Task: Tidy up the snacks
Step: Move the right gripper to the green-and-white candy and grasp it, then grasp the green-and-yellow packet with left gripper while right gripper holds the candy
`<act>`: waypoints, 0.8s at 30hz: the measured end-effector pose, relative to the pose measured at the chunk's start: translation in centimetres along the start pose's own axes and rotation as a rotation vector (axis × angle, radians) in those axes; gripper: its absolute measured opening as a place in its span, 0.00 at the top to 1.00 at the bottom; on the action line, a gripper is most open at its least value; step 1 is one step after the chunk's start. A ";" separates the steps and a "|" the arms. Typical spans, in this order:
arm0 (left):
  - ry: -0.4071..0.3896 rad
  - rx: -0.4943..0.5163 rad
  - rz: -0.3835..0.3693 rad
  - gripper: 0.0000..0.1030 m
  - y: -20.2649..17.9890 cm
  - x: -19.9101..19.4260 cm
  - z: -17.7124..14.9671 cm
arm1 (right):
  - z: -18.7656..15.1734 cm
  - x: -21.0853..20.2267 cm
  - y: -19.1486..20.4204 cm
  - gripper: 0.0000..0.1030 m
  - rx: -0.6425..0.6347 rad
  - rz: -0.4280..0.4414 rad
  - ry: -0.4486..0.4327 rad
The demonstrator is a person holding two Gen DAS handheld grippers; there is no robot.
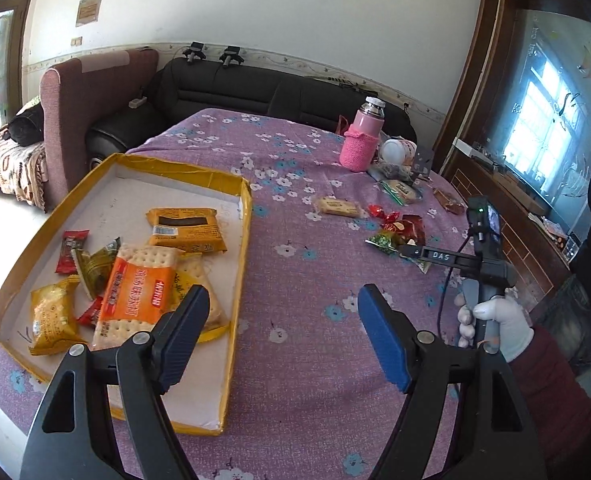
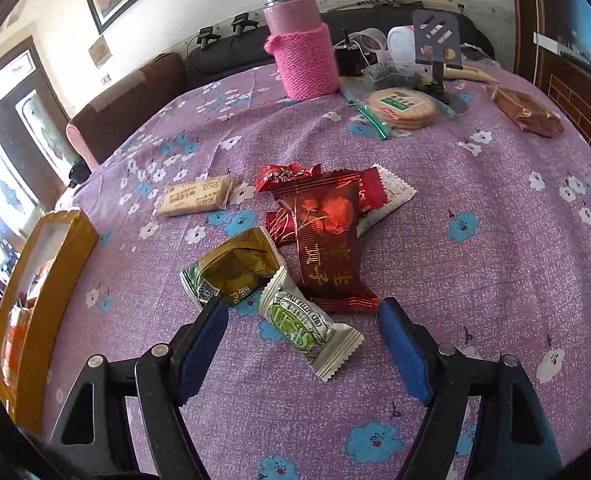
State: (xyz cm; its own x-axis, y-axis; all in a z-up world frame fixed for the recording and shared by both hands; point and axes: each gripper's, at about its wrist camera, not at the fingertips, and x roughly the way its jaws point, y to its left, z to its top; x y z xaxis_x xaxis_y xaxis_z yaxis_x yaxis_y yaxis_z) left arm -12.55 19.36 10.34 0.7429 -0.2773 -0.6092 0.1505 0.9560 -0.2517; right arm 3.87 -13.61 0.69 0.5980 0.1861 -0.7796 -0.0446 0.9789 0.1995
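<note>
Green-white snack packet [image 2: 310, 334] lies on the tabletop [image 2: 495, 208] between the right gripper's [image 2: 301, 346] spread, empty jaws: likely light, crinkly, slippery, best pinched mid-body; only the left view shows the yellow box [image 1: 237, 240] contents and left gripper [image 1: 283, 338], also agape.

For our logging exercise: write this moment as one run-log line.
left gripper: open, empty | right gripper: open over green-white packet | tray: several snacks in | table: snacks left
</note>
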 end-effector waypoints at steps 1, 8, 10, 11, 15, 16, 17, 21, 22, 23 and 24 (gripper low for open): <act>0.015 -0.010 -0.022 0.26 -0.2 0.5 0.2 | 0.0 0.0 0.3 0.32 -0.012 -0.014 -0.002; 0.094 0.005 -0.125 0.26 -3.4 4.9 2.2 | -0.3 -0.5 -0.7 0.82 0.028 0.016 -0.015; 0.128 0.029 -0.132 0.26 -4.8 7.2 3.1 | -0.6 -1.2 -1.2 0.82 0.056 0.035 -0.015; 0.152 0.038 -0.136 0.26 -5.5 8.6 3.5 | -0.9 -1.8 -1.5 0.82 0.072 0.047 -0.022; 0.221 0.091 -0.137 0.26 -8.9 14.4 4.0 | -1.7 -3.2 -2.8 0.82 0.126 0.088 -0.048; 0.234 0.113 -0.137 0.26 -9.9 16.0 4.0 | -1.6 -3.1 -3.1 0.82 0.142 0.102 -0.044; 0.246 0.134 -0.138 0.26 -10.8 17.4 4.0 | -1.5 -3.0 -3.4 0.82 0.153 0.115 -0.039; 0.259 0.223 -0.118 0.26 -13.6 22.0 4.1 | -1.4 -2.5 -4.4 0.81 0.192 0.156 -0.018; 0.257 0.245 -0.101 0.26 -14.0 22.9 4.2 | -1.4 -2.4 -4.6 0.81 0.199 0.162 -0.014; 0.256 0.259 -0.084 0.26 -14.2 23.8 4.4 | -1.3 -2.3 -4.7 0.81 0.201 0.164 -0.013; 0.262 0.263 -0.076 0.26 -14.2 24.5 4.6 | -1.3 -2.3 -4.8 0.82 0.201 0.162 -0.013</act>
State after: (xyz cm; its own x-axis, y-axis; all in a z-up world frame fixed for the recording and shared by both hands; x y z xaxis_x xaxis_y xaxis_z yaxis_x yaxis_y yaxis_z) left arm 6.49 -0.54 2.44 0.5366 -0.3313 -0.7761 0.3866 0.9140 -0.1229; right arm 1.68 -18.66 0.75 0.6059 0.3370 -0.7206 0.0183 0.8997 0.4362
